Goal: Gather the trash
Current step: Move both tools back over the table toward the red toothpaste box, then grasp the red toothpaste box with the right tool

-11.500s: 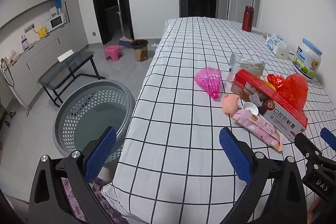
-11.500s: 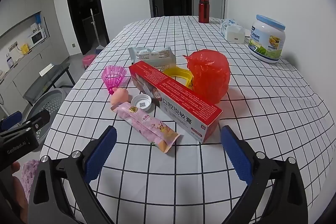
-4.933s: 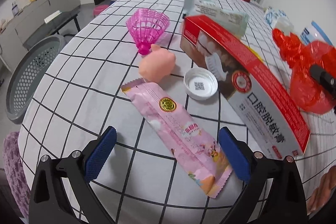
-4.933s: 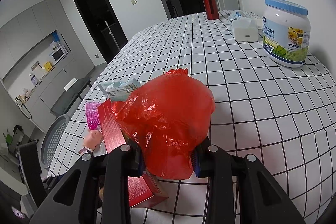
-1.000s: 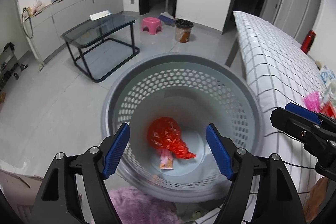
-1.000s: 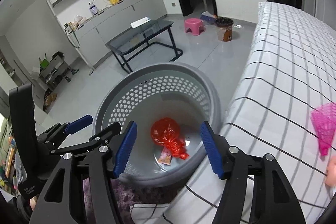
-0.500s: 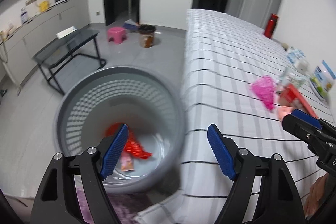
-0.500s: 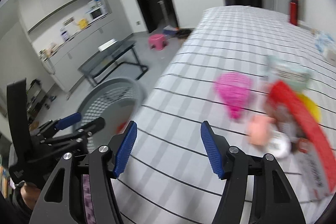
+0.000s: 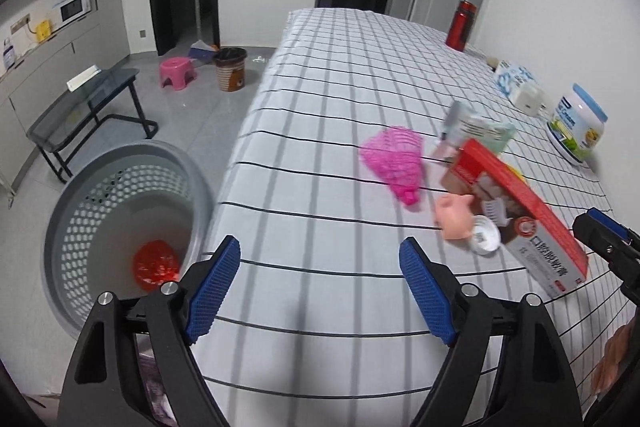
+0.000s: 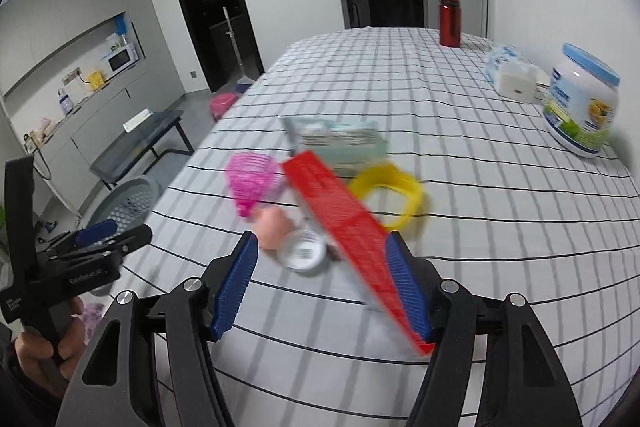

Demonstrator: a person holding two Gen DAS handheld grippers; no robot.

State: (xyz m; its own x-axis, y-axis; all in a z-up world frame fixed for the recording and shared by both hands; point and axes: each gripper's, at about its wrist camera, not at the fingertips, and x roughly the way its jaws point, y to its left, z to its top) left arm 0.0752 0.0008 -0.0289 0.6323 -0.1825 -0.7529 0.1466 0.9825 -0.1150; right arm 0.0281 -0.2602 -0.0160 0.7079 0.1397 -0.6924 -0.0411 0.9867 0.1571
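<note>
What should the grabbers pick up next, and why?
Probably the right gripper should drop onto the white cap, which lies just ahead of its open, empty jaws. The red bag is already in the basket, and the left gripper is empty too.

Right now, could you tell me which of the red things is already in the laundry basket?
The crumpled red bag, lying at the bottom of the grey basket. The red box and red bottle are on the checked table.
</note>
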